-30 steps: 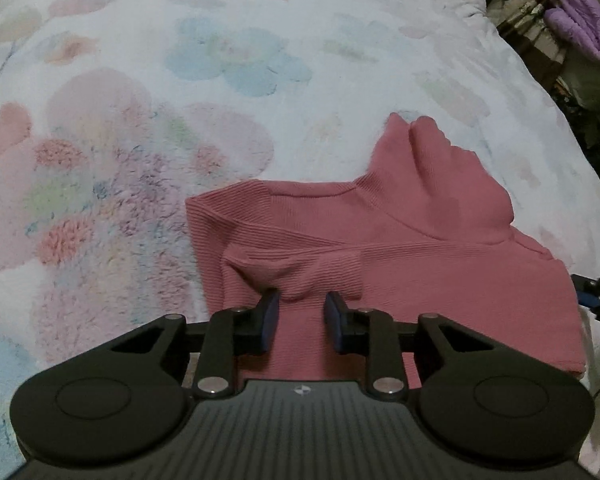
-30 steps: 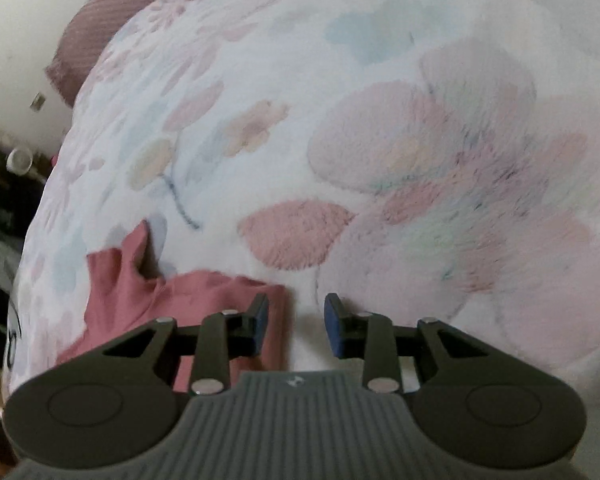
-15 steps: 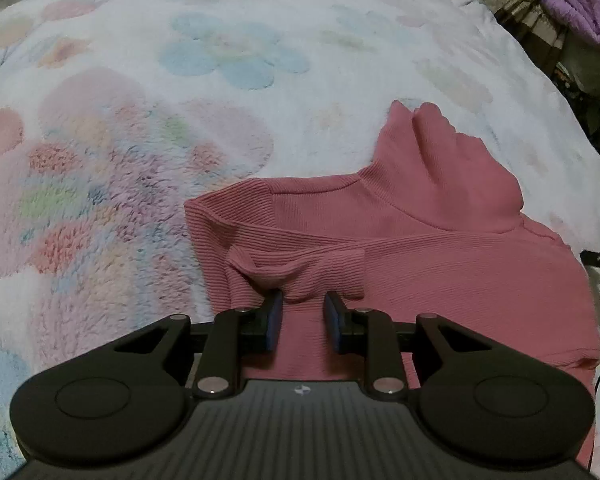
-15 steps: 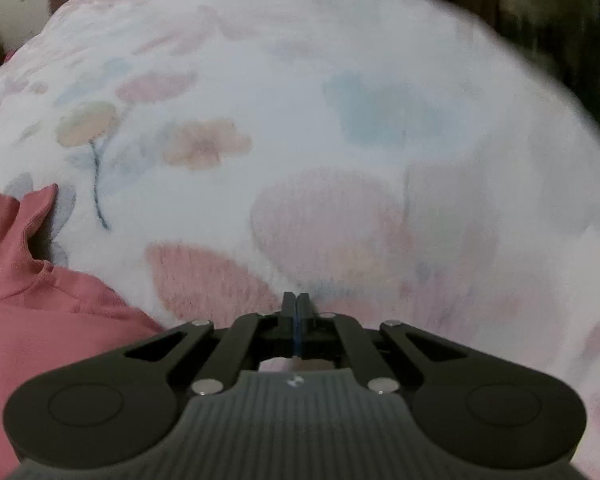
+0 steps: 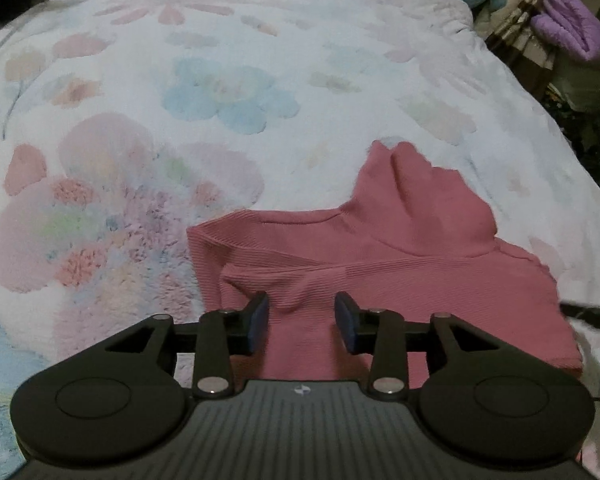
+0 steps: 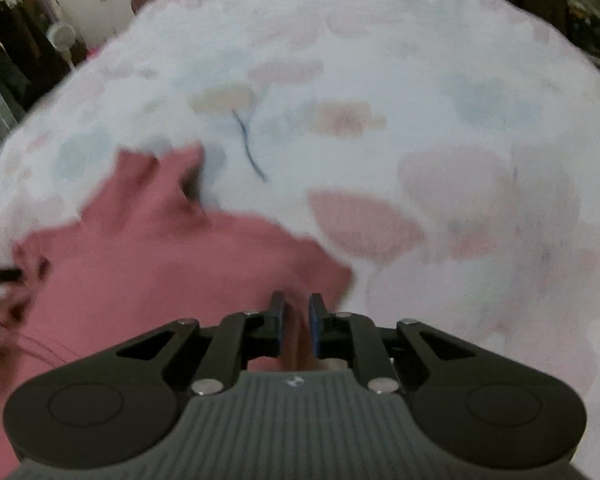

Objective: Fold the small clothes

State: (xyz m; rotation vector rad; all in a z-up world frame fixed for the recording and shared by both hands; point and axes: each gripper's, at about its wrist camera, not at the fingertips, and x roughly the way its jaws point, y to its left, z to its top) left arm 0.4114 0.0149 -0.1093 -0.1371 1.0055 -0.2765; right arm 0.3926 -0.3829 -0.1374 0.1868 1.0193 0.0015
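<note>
The left gripper (image 5: 302, 320) is opening over the pink ribbed knit top (image 5: 400, 256); the right gripper (image 6: 298, 322) is opening too, with blurred pink cloth between its jaws and contact unclear.

My right wrist view is motion-blurred: pink top (image 6: 140, 280) smeared, its lower left cut off by the frame edge. I cannot tell whether right gripper (image 6: 298, 320) pinches fabric.

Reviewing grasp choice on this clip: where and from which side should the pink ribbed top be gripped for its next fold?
Probably the pink ribbed top at its folded sleeve edge, nearest the left gripper, coming from above on the near side. That ridge stands proud of the flat body, so the opening jaws could straddle it.
</note>
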